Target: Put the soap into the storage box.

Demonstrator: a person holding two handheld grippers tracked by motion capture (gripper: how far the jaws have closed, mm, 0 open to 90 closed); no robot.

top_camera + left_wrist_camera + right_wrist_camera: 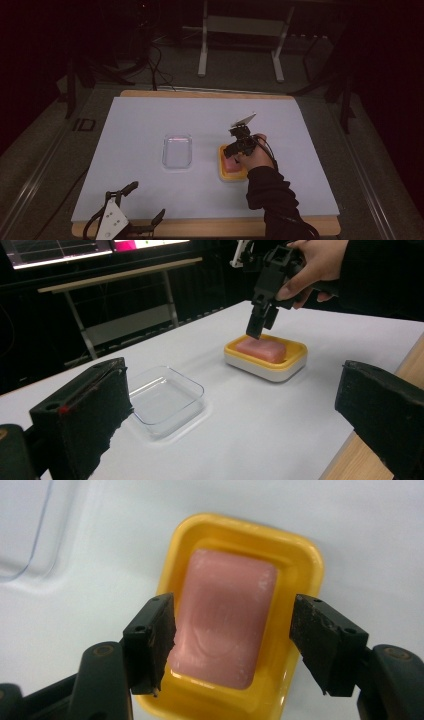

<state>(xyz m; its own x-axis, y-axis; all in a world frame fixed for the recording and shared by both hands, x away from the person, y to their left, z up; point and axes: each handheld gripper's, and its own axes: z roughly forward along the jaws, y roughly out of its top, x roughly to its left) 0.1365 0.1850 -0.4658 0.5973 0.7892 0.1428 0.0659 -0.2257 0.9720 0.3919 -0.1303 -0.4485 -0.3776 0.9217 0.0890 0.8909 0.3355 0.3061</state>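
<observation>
Fingers [150,640] of the right gripper [232,647] stand spread wide, one on each long side of the pink soap bar [225,617], and neither pad touches it as far as the right gripper view lets one judge. The bar lies flat in the yellow soap dish [305,555], which sits on the white table sheet [140,120] to the right of a clear, empty-looking plastic container [177,151]. From the left gripper view the right gripper [260,322] points steeply down from the person's hand [312,265], its tips just above the near end of the soap bar [262,349]. The left gripper [137,202] rests at the near left edge of the table, well apart from both dishes, its jaws open and holding nothing. The step in hand looks like the approach for a grasp: the gripper is lined up over the bar but not yet lowered around it. The next move probably calls for a short drop until the pads flank the bar's sides inside the dish rim, then a firm, even squeeze. Soap is likely slick, so a grip low and square on the long sides seems wise, and the lift should be straight up so the dish is not dragged along.
</observation>
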